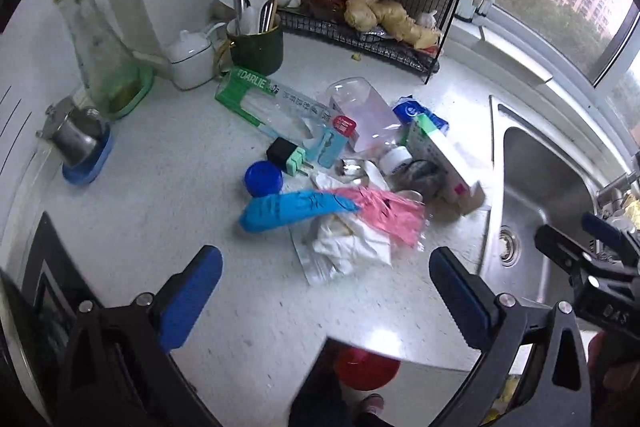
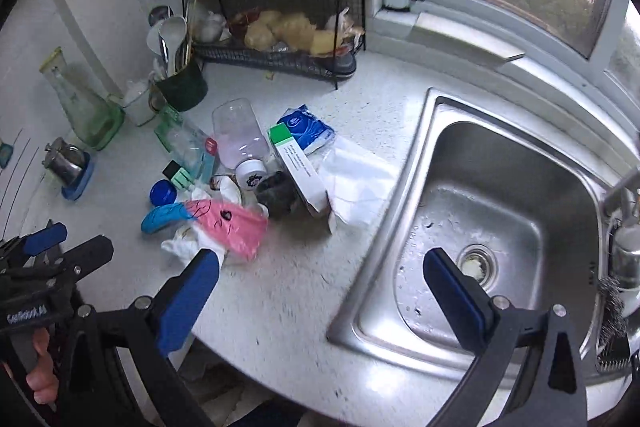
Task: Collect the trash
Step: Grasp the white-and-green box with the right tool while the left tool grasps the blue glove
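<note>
i hold both grippers above the white speckled worktop (image 1: 168, 187), and nothing is taken yet. going from the left: the left gripper (image 1: 326, 291) has its jaws wide open and empty, and it looks straight at the trash heap in the middle of the worktop. nearest to it lie the crumpled white paper (image 1: 352, 247), the blue rubber glove (image 1: 288, 211) and the pink plastic bag (image 1: 384, 211), all touching each other. behind them are the round blue cap (image 1: 263, 179), the clear plastic bottle (image 1: 364, 111) lying on its side and the long white and green carton (image 1: 444, 155).

the right gripper (image 2: 320, 283) is also wide open and empty, hanging between the heap and the steel sink (image 2: 500, 187). i think the good way is to start with the near soft pieces: come down low, close on the glove's thick middle, and lift slowly, because the bag and the paper may drag along.
</note>
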